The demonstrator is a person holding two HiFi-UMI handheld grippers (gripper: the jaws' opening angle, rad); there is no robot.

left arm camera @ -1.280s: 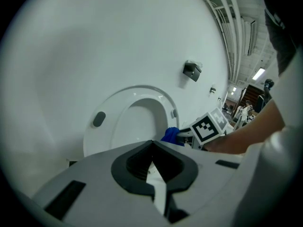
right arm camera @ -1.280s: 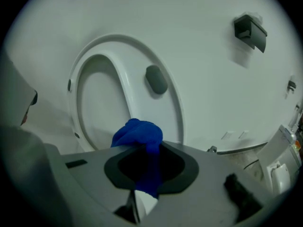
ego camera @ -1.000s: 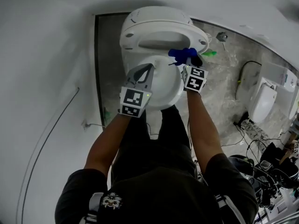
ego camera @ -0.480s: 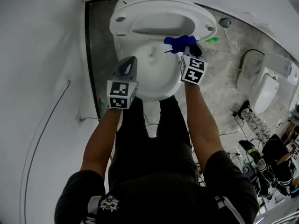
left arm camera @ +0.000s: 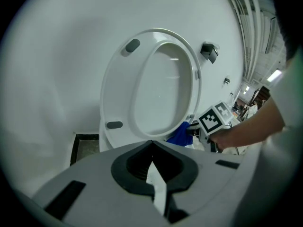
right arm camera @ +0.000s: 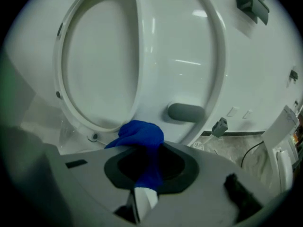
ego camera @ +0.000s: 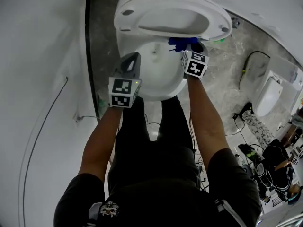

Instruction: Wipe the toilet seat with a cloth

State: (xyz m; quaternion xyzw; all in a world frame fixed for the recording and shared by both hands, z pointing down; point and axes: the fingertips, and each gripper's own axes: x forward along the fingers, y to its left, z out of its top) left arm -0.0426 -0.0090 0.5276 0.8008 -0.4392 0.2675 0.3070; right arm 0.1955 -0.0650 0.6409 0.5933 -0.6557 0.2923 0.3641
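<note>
Blue cloth (right arm camera: 139, 134) half hidden within right gripper (right arm camera: 152, 149).

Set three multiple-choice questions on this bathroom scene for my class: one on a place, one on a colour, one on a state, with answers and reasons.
1. Where is the cloth?
A. On the floor
B. Between the jaws of the right gripper
C. In the left gripper

2. What colour is the cloth?
A. Blue
B. Green
C. White

3. How does the toilet seat stand?
A. Lowered flat
B. Taken off
C. Raised upright

Answers: 1 B, the right gripper view shows its jaws closed on the cloth. 2 A, it is bright blue in every view. 3 C, its underside with the grey bumpers faces the grippers.
</note>
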